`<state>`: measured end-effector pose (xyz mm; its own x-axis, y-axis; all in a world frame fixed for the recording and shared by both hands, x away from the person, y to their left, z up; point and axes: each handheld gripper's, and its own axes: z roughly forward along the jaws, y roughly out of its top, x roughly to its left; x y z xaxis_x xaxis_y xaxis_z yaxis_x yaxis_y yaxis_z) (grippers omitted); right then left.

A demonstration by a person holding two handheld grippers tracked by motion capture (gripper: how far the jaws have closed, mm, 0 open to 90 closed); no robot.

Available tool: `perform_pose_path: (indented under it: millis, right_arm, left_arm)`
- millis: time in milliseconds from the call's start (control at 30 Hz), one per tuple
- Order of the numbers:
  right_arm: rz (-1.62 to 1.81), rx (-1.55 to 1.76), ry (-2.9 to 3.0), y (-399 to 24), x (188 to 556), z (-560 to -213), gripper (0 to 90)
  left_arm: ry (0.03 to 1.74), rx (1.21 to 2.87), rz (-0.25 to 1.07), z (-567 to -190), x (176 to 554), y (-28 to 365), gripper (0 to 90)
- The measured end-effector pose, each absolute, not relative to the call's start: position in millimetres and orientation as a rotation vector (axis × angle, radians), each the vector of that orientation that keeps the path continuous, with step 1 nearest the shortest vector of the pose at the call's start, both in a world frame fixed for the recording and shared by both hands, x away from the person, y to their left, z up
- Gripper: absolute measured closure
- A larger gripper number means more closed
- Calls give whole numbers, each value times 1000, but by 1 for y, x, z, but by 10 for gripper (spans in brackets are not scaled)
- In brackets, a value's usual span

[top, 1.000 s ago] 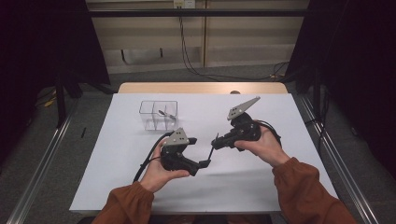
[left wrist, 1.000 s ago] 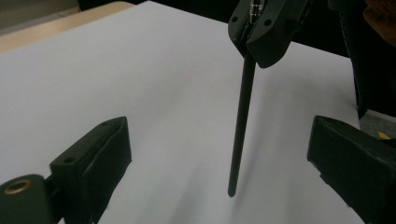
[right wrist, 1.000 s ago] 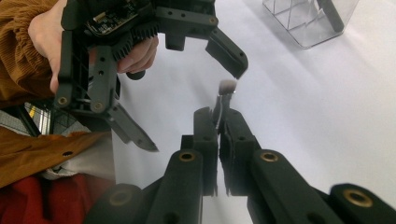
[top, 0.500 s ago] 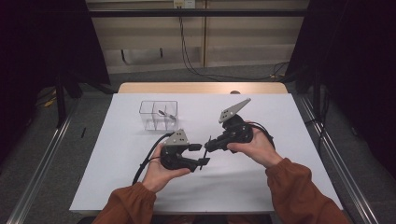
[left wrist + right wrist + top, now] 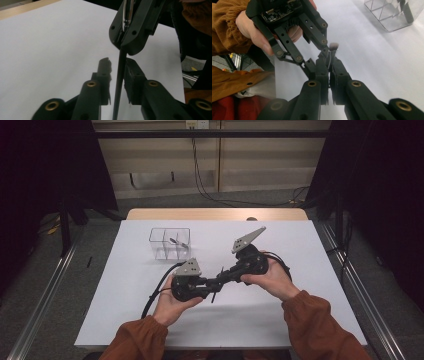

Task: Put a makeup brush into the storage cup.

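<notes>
A small brush with a thin black handle (image 5: 119,85), a silver collar and a pale bristle tip (image 5: 333,46) is held above the middle of the white table. My right gripper (image 5: 329,62) is shut on it near the collar, coming in from the right (image 5: 223,276). My left gripper (image 5: 117,67) meets it from the left (image 5: 214,284). Its jaws have just been closing with the handle between them. One pad lies against the handle and a thin gap still shows at the other.
A clear box with compartments (image 5: 170,242) stands at the back left of the white table top (image 5: 300,245), with a dark item in one cell. The left gripper's cable (image 5: 152,295) loops toward the front edge. Dark floor and rails flank the table.
The right gripper has come down and left until its tips meet the left gripper. The left jaws have narrowed from wide open to close around the brush handle.
</notes>
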<state>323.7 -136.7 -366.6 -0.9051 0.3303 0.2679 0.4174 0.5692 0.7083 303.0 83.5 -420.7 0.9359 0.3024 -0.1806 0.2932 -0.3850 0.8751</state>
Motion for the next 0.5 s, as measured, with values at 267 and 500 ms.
perform_pose_path:
  millis: [267,500]
  right_arm:
    - [-1290,-644,-2670,-137,324,-367,859]
    - [-1322,-645,-2659,-139,324,-368,852]
  left_arm:
    - [424,1986,-4,-420,303,83,850]
    - [428,1989,7,-419,303,84,855]
